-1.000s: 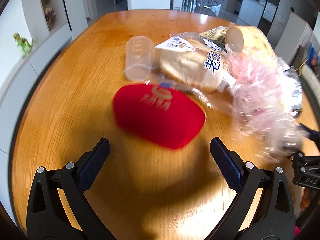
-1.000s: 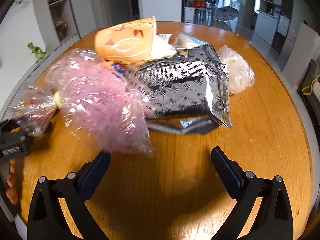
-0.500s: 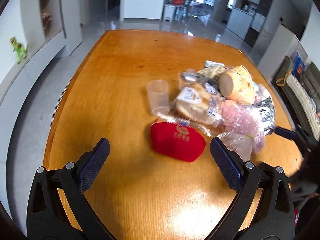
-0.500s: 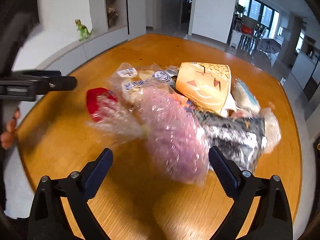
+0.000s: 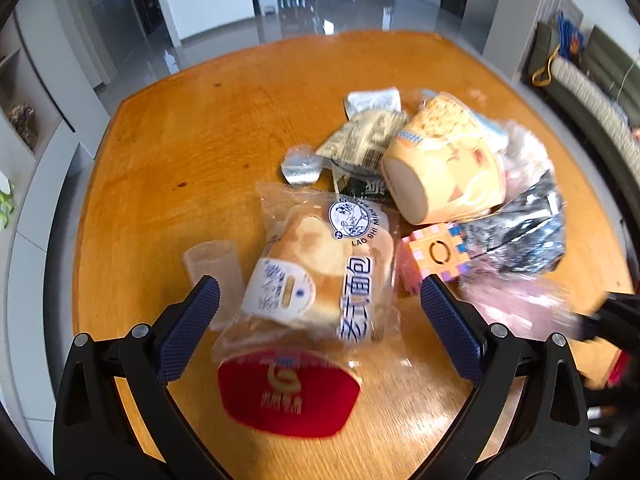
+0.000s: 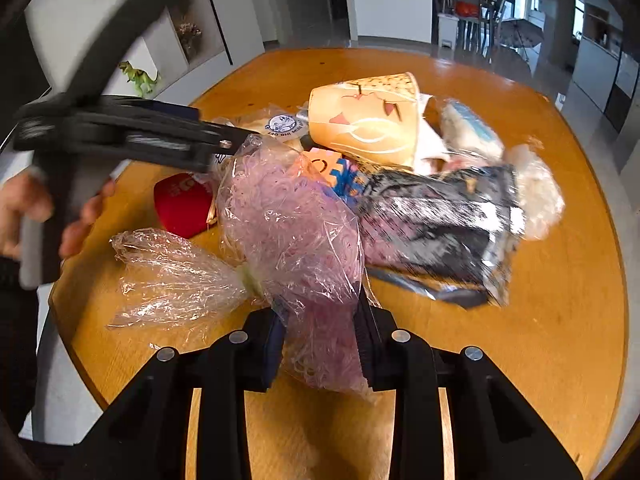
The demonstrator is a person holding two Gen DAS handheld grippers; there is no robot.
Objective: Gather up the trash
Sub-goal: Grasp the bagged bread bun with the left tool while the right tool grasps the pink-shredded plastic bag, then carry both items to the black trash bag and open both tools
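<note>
The right gripper [image 6: 320, 344] has just been closing; its fingers [image 6: 272, 344] now pinch the pink bag [image 6: 292, 224] at the desk's [image 6: 560, 320] near edge. The left gripper [image 5: 316, 320] hangs wide open, empty, above the bread packet [image 5: 320, 272] and red pouch [image 5: 286, 396].
</note>
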